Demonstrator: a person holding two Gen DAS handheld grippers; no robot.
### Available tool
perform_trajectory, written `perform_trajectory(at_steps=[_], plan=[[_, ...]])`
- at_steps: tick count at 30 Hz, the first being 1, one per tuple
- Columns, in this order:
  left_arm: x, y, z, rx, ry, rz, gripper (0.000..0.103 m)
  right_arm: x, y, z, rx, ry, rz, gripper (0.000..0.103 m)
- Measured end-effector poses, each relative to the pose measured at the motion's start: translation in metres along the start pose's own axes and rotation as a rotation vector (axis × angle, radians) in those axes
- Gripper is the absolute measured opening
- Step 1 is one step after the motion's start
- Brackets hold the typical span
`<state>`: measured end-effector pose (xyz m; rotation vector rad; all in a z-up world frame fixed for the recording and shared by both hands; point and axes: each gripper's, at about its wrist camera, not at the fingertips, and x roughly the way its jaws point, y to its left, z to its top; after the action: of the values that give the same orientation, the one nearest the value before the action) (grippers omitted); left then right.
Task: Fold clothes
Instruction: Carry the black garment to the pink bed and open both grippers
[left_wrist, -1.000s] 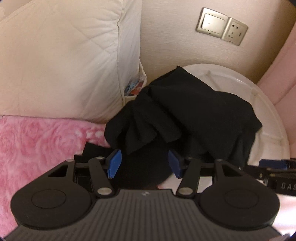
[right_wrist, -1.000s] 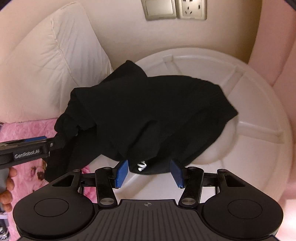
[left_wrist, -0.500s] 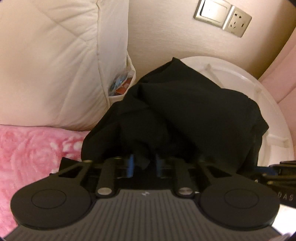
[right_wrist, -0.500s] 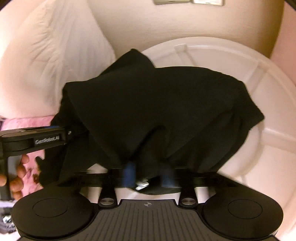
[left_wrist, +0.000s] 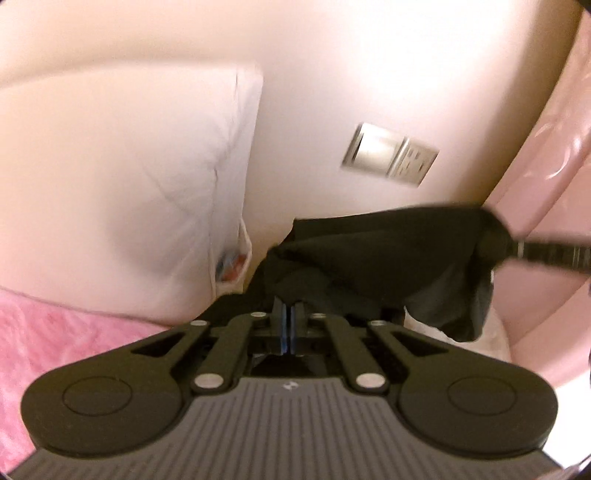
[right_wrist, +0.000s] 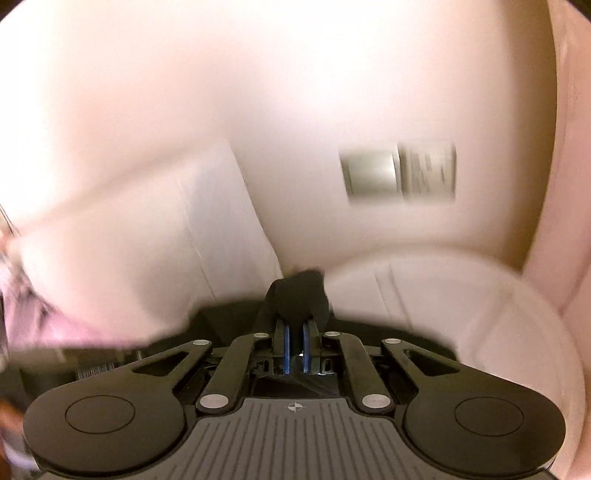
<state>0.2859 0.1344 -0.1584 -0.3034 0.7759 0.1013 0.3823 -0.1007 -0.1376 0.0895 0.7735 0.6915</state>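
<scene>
Both your views are smeared by motion, the right wrist one worst: the wall plate (right_wrist: 399, 173) is a streak there, and the left edge of that view is an unreadable blur of pink and dark shapes. From the right wrist you see only a small bunch of the black garment (right_wrist: 299, 295) poking up between the fingers; the rest of it hangs below the tool body, out of sight. From the left wrist the garment (left_wrist: 388, 254) stretches across to the right gripper (left_wrist: 546, 253), which is cut off at the frame's right edge.

Around it: the white pillow (left_wrist: 122, 206) leans against the wall on the left, with something small and red-blue tucked at its lower corner; the pink blanket (left_wrist: 59, 332) lies below it, and the round white table (right_wrist: 498, 332) shows only its rim and a bare top.

Your left gripper (left_wrist: 287, 325) has just clamped tight on a fold of the cloth, blue pads almost meeting. Your right gripper (right_wrist: 294, 347) has also just closed, pinching cloth in a narrow gap.

A second ago the garment lay heaped on the table with both tools wide; now it is lifted clear and spread between them.
</scene>
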Motion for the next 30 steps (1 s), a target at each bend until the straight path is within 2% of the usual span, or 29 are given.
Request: perform_trajectory(at_steps=[7,11,16,21,24,25,27,28,30], plan=[[-0.105,0.013,0.0,-0.062,-0.182,0.011,0.0,-0.069,0.063,0.046,-0.045,-0.229,0.136,0.005],[-0.188,0.027,-0.012,-0.093,-0.309,0.071,0.0,-0.099,0.126,0.063,-0.104,-0.291,0.264,0.005],[-0.324,0.058,-0.043,-0.186,-0.499,0.225,0.0,-0.142,0.215,0.067,-0.164,-0.346,0.496,0.005],[-0.485,0.064,-0.077,-0.159,-0.713,0.478,0.0,-0.198,0.318,0.071,-0.174,-0.424,0.827,0.005],[-0.576,0.058,-0.097,-0.119,-0.827,0.655,0.0,-0.233,0.386,0.07,-0.189,-0.474,1.029,0.005],[-0.605,0.055,-0.105,-0.103,-0.854,0.735,0.0,-0.244,0.408,0.069,-0.199,-0.493,1.089,0.005],[-0.652,0.05,-0.124,-0.088,-0.877,0.886,0.0,-0.267,0.45,0.063,-0.209,-0.509,1.194,0.005],[-0.668,0.051,-0.136,-0.098,-0.861,0.95,0.0,-0.278,0.47,0.058,-0.215,-0.504,1.247,0.005],[-0.7,0.054,-0.162,-0.128,-0.815,1.079,0.0,-0.289,0.504,0.044,-0.274,-0.435,1.372,0.005]])
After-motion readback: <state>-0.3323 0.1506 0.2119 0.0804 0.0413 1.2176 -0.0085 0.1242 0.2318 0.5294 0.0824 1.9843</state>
